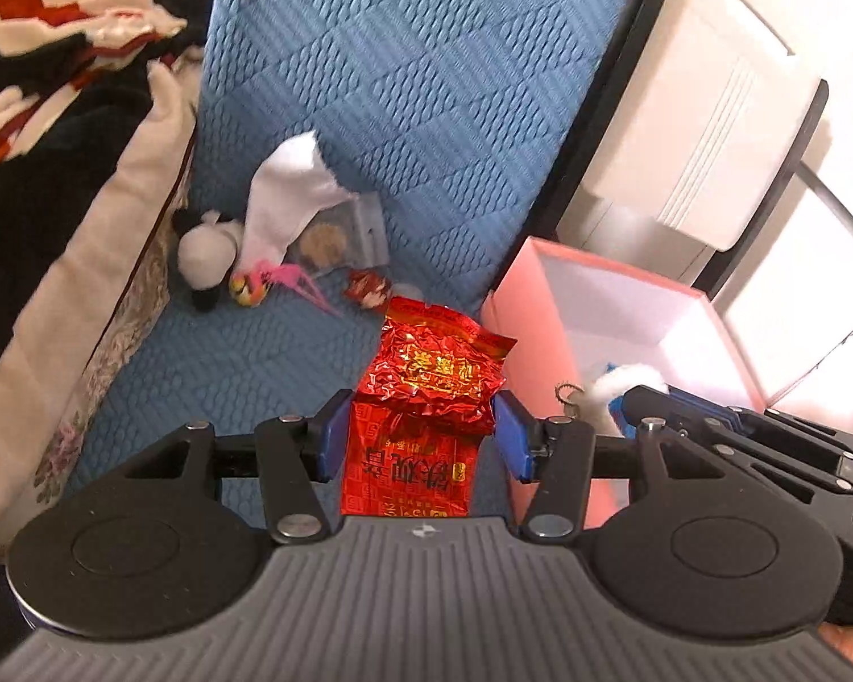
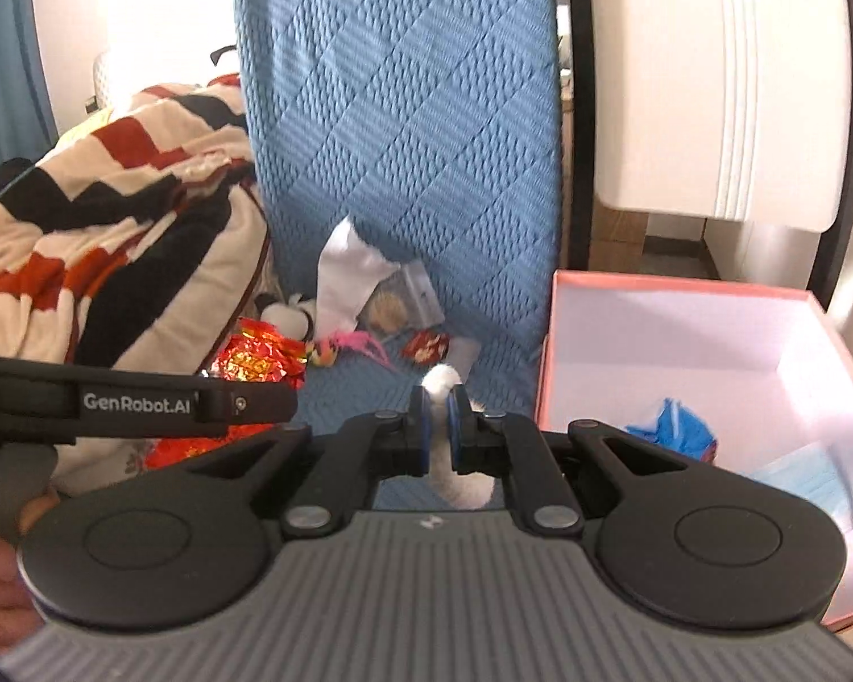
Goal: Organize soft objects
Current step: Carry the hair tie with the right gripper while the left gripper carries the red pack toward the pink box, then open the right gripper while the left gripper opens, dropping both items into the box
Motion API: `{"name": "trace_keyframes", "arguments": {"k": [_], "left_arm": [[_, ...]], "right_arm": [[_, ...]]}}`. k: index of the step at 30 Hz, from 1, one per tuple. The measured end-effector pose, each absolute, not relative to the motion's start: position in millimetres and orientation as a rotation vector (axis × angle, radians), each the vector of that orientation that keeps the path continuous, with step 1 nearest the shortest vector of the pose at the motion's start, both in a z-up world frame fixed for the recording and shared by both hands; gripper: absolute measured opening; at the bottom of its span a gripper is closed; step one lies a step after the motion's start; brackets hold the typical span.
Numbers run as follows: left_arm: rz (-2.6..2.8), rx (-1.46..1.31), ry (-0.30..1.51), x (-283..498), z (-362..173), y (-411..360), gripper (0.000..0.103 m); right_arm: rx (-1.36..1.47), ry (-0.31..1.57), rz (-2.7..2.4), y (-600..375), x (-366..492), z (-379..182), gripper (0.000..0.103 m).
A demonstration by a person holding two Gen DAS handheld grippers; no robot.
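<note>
My left gripper (image 1: 421, 437) is shut on a red foil packet (image 1: 426, 392), its blue pads pressing both sides, held above the blue quilted bedcover (image 1: 426, 85). My right gripper (image 2: 438, 415) is shut on a small white fluffy plush (image 2: 442, 379) with a metal key ring, beside the pink box (image 2: 682, 283). The same plush (image 1: 625, 383) shows at the box's near corner in the left wrist view. On the cover lie a white cloth (image 1: 290, 199), a panda plush (image 1: 205, 250), a pink feathered toy (image 1: 293, 277) and a small red packet (image 1: 369, 287).
The open pink box (image 1: 531, 278) stands right of the bedcover and holds a blue item (image 2: 671, 426) and a blue face mask (image 2: 807, 483). A clear bag (image 1: 341, 230) lies under the white cloth. A striped blanket (image 1: 57, 57) is heaped at left. A white cabinet (image 1: 711, 113) stands behind the box.
</note>
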State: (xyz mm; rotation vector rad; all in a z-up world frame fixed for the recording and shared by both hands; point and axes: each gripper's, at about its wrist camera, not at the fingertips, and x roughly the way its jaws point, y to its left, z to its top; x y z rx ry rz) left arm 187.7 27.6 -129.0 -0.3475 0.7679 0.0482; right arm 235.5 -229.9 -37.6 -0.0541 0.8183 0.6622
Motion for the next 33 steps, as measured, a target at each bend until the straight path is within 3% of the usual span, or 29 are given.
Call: {"name": "trace_keyframes", "arguments": {"k": [20, 33], "left_arm": [[-0.020, -0.309, 0.671, 217.9, -67.0, -36.4, 0.059], [-0.087, -0.284, 0.733, 254.4, -90.0, -109.1, 0.059]], "right_arm": [[-0.030, 0.719, 0.583, -296.1, 271.5, 9.6, 0.010], [-0.012, 0.798, 0.491, -360.3, 300.6, -28.9, 0.010]]}}
